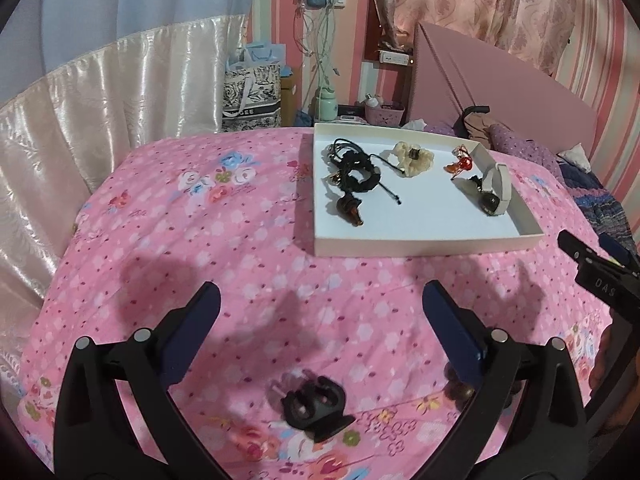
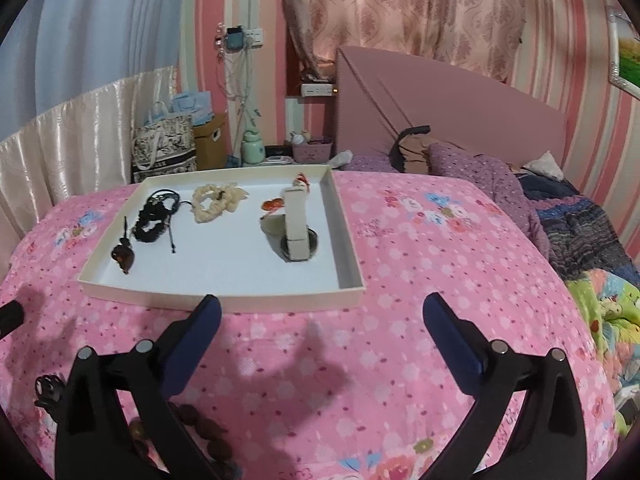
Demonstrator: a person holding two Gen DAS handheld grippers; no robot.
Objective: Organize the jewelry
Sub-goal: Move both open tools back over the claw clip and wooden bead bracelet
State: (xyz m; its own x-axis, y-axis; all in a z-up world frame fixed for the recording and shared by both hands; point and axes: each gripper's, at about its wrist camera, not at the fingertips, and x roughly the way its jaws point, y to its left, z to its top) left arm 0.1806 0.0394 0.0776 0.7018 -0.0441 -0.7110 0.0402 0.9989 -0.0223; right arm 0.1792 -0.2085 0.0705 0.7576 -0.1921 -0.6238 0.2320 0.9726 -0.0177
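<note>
A shallow white tray lies on the pink floral bedspread. It holds a black scrunchie with cords, a brown hair clip, a cream scrunchie, a red-orange piece and a beige-strap watch. A black claw clip lies on the bedspread, close below my open left gripper. A brown bead bracelet lies under my open right gripper, partly hidden by its left finger.
The right gripper's tip shows at the left view's right edge. Purple pillows and a dark blanket lie on the right of the bed. A pink headboard, bags and a cluttered nightstand stand behind.
</note>
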